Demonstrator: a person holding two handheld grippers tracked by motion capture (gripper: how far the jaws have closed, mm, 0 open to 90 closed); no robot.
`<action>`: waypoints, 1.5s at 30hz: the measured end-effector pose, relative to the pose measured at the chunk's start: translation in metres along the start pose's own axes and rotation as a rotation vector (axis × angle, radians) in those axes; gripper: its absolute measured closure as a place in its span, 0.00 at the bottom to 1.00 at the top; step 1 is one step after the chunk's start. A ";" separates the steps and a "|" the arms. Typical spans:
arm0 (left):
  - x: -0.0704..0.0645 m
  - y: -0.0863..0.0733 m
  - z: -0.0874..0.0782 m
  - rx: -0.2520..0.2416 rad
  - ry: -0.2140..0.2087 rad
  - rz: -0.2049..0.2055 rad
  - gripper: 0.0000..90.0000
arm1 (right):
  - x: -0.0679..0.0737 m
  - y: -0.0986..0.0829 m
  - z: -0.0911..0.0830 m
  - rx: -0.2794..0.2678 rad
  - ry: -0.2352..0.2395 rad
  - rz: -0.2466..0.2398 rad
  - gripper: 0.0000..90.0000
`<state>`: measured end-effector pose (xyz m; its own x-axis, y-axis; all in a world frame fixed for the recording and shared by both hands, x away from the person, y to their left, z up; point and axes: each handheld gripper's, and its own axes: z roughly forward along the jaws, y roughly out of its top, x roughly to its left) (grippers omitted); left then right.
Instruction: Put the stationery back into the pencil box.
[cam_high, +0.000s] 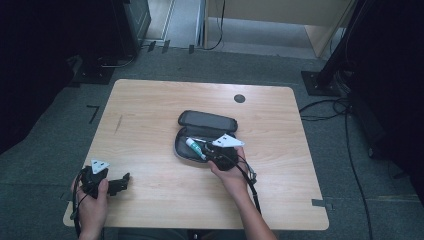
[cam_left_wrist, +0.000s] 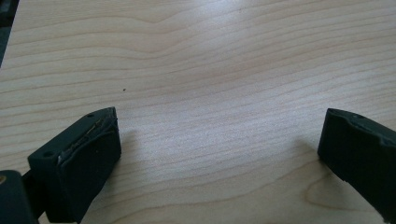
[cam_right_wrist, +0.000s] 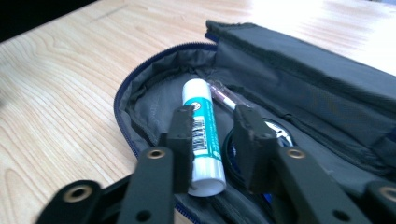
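Over an open pencil case (cam_right_wrist: 299, 88), the right gripper (cam_right_wrist: 212, 126) hovers, jaws narrowly parted, seemingly releasing or grasping a glue stick (cam_right_wrist: 201, 130); left gripper (cam_left_wrist: 219, 154) idles wide open.

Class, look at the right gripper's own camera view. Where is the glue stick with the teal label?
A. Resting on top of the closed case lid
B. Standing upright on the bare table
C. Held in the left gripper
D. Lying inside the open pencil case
D: the glue stick lies on the grey lining of the unzipped pencil case, with the right gripper poised over it.
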<state>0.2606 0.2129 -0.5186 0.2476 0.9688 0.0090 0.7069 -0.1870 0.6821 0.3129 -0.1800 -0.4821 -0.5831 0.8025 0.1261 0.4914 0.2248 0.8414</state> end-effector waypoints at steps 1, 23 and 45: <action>0.000 0.000 0.000 0.000 0.000 0.000 0.00 | -0.001 0.000 -0.003 -0.006 -0.001 0.008 0.72; 0.000 0.000 0.000 0.000 0.000 0.000 0.00 | -0.016 -0.001 -0.069 -0.021 -0.040 0.019 0.25; -0.001 0.000 0.000 -0.003 -0.003 0.003 0.00 | -0.048 -0.030 -0.129 -0.026 -0.173 0.064 0.09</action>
<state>0.2605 0.2123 -0.5188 0.2521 0.9677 0.0091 0.7044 -0.1899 0.6840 0.2428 -0.2968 -0.4450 -0.4300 0.8984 0.0892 0.5058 0.1578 0.8481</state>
